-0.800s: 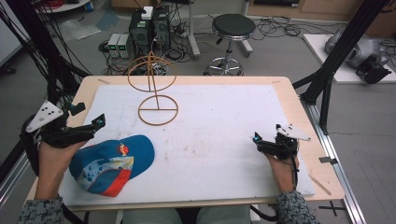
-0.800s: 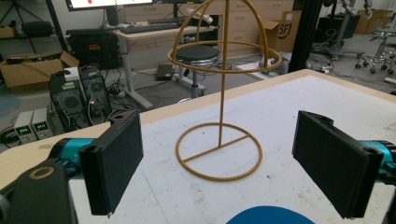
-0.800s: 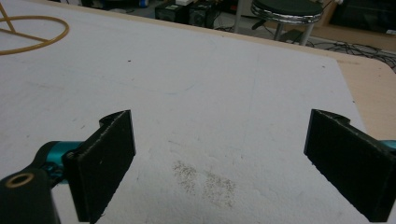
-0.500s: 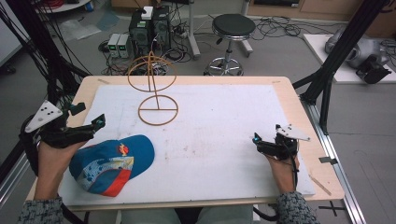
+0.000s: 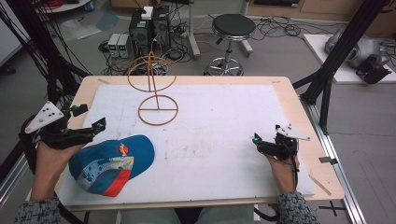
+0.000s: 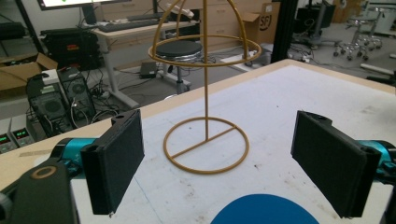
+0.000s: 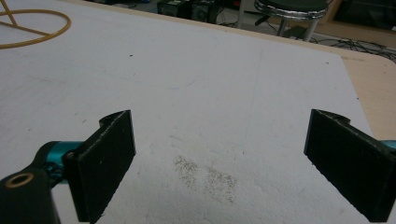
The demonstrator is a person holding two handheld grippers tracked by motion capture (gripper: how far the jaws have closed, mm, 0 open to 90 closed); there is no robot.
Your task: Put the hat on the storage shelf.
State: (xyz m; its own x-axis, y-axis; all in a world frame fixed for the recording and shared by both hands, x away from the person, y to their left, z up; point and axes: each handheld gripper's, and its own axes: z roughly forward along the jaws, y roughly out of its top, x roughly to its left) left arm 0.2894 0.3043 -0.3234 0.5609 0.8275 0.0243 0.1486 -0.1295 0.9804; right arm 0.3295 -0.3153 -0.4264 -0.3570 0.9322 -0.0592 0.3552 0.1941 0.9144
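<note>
The blue cap lies on the white mat near the table's front left corner, brim toward the near edge, its crown showing as a blue arc at the bottom of the left gripper view. The left gripper sits just beside the cap at its upper left, close to the mat's left edge, jaws spread wide with nothing between them; from the high view it cannot be told whether it touches the cap. Ahead of it, through the gap of its jaws, stands the gold wire stand — a round base ring on the mat, an upright rod, and a hoop higher up — set toward the table's far left, near but apart from the cap. The right gripper rests over the mat's right part, well apart from cap and stand, its jaws likewise released and empty; below them lies bare mat with a faint patch of dark specks. Between the two grippers the middle of the mat is open — a broad stretch of free surface running to the far edge. On the right, a strip of bare wooden table borders the mat before the table's edge. Beyond the far edge a black stool stands on the floor.
</note>
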